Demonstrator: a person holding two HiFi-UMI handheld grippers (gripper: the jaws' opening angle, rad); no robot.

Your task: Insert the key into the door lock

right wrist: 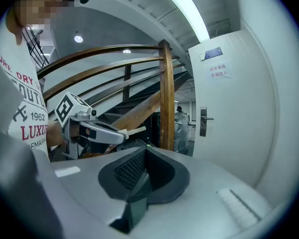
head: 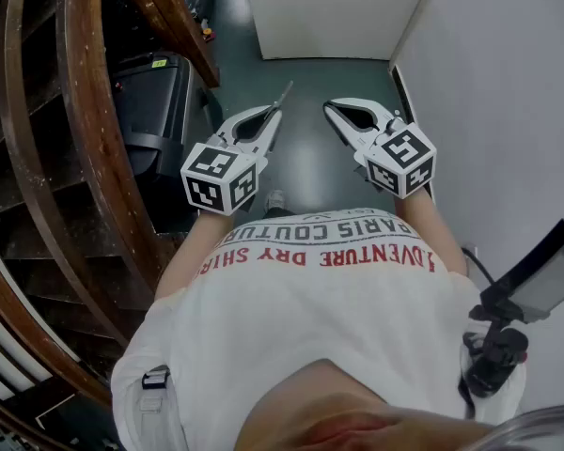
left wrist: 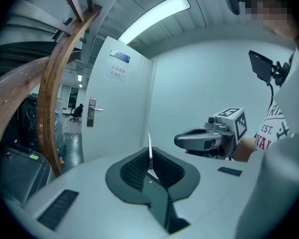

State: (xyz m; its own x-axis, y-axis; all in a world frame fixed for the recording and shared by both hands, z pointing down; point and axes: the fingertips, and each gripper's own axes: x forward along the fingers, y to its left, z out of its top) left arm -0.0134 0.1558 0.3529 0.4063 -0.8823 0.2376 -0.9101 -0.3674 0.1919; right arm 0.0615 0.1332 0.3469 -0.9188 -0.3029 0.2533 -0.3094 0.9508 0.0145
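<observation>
My left gripper [head: 275, 113] is shut on a thin metal key [head: 284, 94], whose blade pokes out past the fingertips. In the left gripper view the key [left wrist: 149, 142] stands up from between the closed jaws of that gripper [left wrist: 150, 157]. Beyond it is the white door [left wrist: 120, 113] with its lock plate and handle [left wrist: 91, 111], still some way off. My right gripper [head: 330, 108] hangs level beside the left one, shut with nothing in it. The right gripper view shows its closed jaws [right wrist: 146, 149], the door handle [right wrist: 204, 121] to the right, and the left gripper [right wrist: 120, 134] with the key [right wrist: 137, 130].
A curved wooden stair railing [head: 85, 111] and a black machine [head: 160, 101] stand close on the left. A white wall [head: 508, 92] runs along the right. Dark floor [head: 301, 73] leads to the door [head: 329, 12]. A camera rig [head: 526, 294] hangs at the person's right side.
</observation>
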